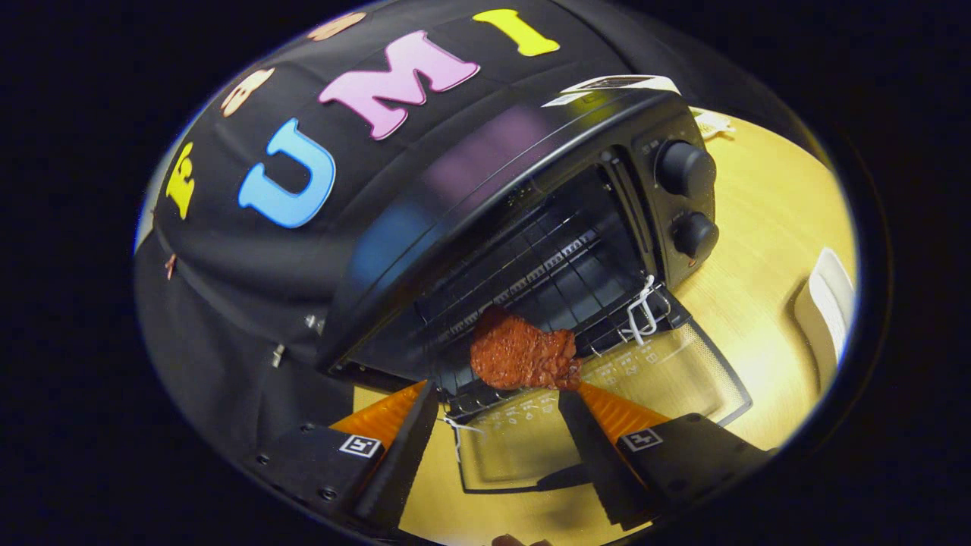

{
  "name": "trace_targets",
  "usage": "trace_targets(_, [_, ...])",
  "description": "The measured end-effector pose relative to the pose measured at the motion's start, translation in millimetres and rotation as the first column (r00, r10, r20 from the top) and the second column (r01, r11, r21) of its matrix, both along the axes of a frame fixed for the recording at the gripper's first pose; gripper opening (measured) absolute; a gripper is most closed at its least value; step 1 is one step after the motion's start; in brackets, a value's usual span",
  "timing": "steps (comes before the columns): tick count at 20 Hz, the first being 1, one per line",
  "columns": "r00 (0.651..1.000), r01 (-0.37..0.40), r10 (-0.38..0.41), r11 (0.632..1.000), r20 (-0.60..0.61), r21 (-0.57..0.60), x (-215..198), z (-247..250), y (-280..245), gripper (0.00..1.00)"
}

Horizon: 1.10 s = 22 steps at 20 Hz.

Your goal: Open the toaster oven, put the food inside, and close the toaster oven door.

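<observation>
Gripper view: black metal toaster oven [531, 197] on a pale wooden table [758, 227], its glass door [645, 379] folded down open. Reddish-brown breaded food piece [523, 355] lies at the wire rack's [546, 265] front edge; gripper [497, 398] fingers spread wide, gripping nothing, food just ahead.

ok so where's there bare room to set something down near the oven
Bare light wooden tabletop lies free between the black toaster oven's knob side and the white object. The rack behind the reddish-brown piece of food is free too. It is crowded at the open glass door, where the open gripper sits just short of the food.
</observation>
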<state>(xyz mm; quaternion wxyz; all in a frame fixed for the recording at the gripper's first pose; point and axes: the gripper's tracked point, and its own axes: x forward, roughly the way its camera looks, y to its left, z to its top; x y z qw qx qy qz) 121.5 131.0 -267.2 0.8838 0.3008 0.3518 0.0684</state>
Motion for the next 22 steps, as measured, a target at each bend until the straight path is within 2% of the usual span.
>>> trace_targets(2, [1.000, -0.028, 0.028, 1.000, -0.012, -0.007, -9, 0, 0, 0.98])
trace_targets(5, [0.999, -0.027, 0.028, 0.999, 0.018, -0.046, -22, 10, -19, 0.98])
trace_targets(8, [0.995, -0.066, 0.077, 0.986, 0.066, -0.155, -39, 21, -34, 0.98])
trace_targets(11, [0.976, -0.123, 0.171, 0.943, 0.133, -0.310, -65, 27, -39, 0.98])
trace_targets(13, [0.971, -0.126, 0.195, 0.909, 0.141, -0.397, -88, 20, -43, 0.98])
trace_targets(17, [0.978, -0.133, 0.189, 0.893, 0.090, -0.431, -121, -20, -39, 0.98])
trace_targets(19, [0.976, -0.163, 0.211, 0.872, 0.055, -0.461, -127, -42, -36, 0.98])
trace_targets(22, [0.974, -0.164, 0.221, 0.852, 0.057, -0.496, -115, -59, -33, 0.98])
